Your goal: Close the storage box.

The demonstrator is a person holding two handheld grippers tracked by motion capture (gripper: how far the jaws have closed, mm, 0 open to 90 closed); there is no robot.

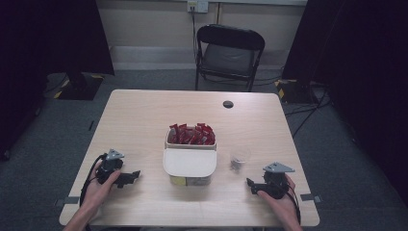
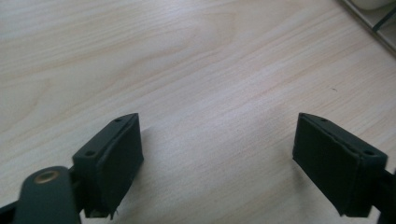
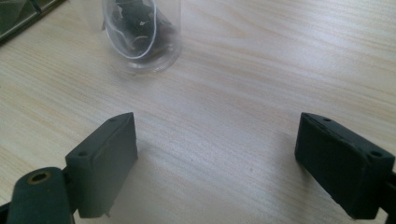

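Observation:
In the high view my left gripper [image 1: 133,175] rests low over the wooden table [image 1: 144,115] at the front left, held by a hand. The left gripper view has its jaws standing apart over bare wood, nothing between them [image 2: 217,154]. My right gripper [image 1: 249,183] sits at the front right, also in a hand. Its jaws are wide apart and empty [image 3: 215,158]. Just beyond them stands a clear plastic cup [image 3: 142,32] with small dark items inside, also seen as the cup [image 1: 238,159] right of the box.
A cream box [image 1: 190,163] sits mid-table, its near part covered by a white lid and its far part full of red packets [image 1: 191,134]. A black round plug [image 1: 228,104] marks the far table. A black folding chair [image 1: 228,55] stands behind.

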